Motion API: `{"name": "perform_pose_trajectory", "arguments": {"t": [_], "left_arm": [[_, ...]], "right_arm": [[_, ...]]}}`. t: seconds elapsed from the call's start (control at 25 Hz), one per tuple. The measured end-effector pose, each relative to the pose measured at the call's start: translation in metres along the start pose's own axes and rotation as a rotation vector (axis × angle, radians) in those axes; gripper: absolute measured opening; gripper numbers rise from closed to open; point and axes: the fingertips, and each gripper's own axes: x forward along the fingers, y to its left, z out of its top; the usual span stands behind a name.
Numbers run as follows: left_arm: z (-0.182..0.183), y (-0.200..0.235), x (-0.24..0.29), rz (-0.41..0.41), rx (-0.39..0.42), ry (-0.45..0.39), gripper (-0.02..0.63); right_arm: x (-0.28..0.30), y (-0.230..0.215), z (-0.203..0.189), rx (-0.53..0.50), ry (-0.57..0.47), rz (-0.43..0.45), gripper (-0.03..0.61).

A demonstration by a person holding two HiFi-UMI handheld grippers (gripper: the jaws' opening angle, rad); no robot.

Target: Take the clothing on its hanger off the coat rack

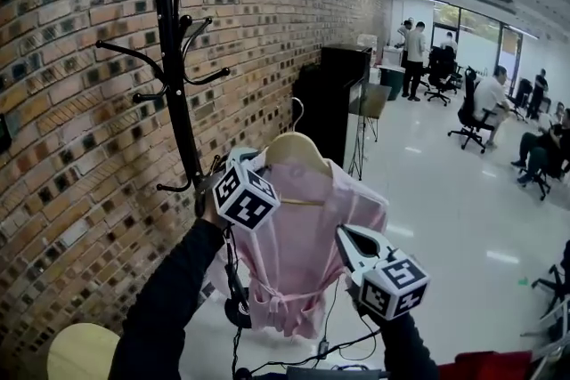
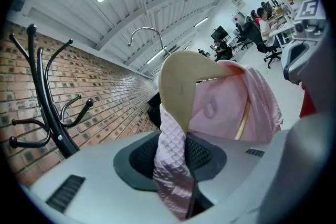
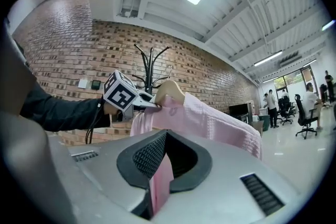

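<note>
The hanger (image 1: 297, 151) with its pink shirt (image 1: 298, 236) is in the air between both grippers, its hook free and clear of the rack (image 1: 174, 76). The rack stands to the left and behind, nearer the left gripper (image 1: 239, 163). The hanger's long axis runs from one gripper to the other. The left gripper pinches shirt cloth at one shoulder end and the right gripper (image 1: 349, 238) clamps cloth at the other. The shirt is pale, waffle-textured, tied at the waist
</note>
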Motion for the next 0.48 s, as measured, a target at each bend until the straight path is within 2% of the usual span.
{"name": "perform_pose_trajectory", "arguments": {"t": [0.24, 0.48], "left_arm": [[0.064, -0.017, 0.058, -0.004, -0.031, -0.008, 0.135], [0.105, -0.011, 0.143, -0.015, -0.054, -0.016, 0.135]], "right_arm": [[-0.02, -0.076, 0.004, 0.018, 0.0, -0.037, -0.023], [0.004, -0.153, -0.001, 0.024, 0.009, -0.087, -0.023]]}}
